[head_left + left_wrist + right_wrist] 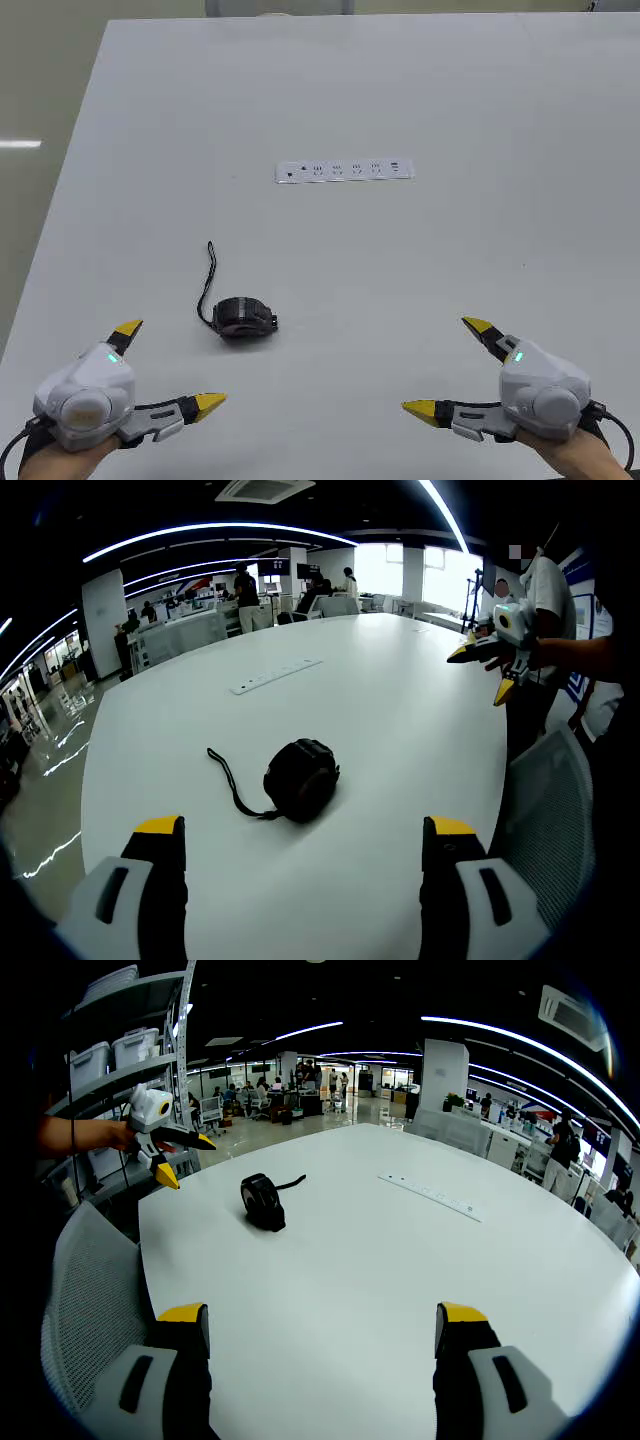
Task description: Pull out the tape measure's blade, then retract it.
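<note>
While both hover low over the white counter [420,270], the left claw [169,364] stands wide with nothing between its jaws, and the right claw [447,366] is just as wide and empty. The black tape measure [243,317] lies just ahead of the left claw, well apart from the right claw, with its strap [208,280] trailing away. A power strip [345,170] lies farther ahead.

Tape measure [243,317] lies on table [450,260], nearer than power strip [344,170].
</note>
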The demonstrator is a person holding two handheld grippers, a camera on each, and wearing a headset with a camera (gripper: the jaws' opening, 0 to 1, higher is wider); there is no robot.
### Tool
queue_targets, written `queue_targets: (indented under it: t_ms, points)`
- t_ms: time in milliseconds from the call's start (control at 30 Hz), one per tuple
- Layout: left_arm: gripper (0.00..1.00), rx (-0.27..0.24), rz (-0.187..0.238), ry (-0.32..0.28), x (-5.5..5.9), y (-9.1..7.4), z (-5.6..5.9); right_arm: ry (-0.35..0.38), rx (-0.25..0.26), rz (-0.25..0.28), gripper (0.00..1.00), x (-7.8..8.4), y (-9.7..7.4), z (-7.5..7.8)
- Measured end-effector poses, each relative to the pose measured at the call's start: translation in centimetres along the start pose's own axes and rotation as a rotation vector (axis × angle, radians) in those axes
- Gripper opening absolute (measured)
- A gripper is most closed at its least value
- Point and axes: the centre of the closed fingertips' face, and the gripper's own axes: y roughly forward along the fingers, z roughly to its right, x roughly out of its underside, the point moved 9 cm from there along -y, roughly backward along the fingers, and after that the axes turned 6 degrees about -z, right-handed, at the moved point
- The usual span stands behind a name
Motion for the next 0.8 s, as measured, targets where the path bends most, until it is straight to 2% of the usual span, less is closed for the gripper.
queue_targets:
  t_ms: [800]
  points:
    - [0.96, -0.01, -0.004, -0.002, -0.14, -0.25, 0.06, 0.0, -0.003, 0.0, 0.94, 0.15, -0.15, -0.03]
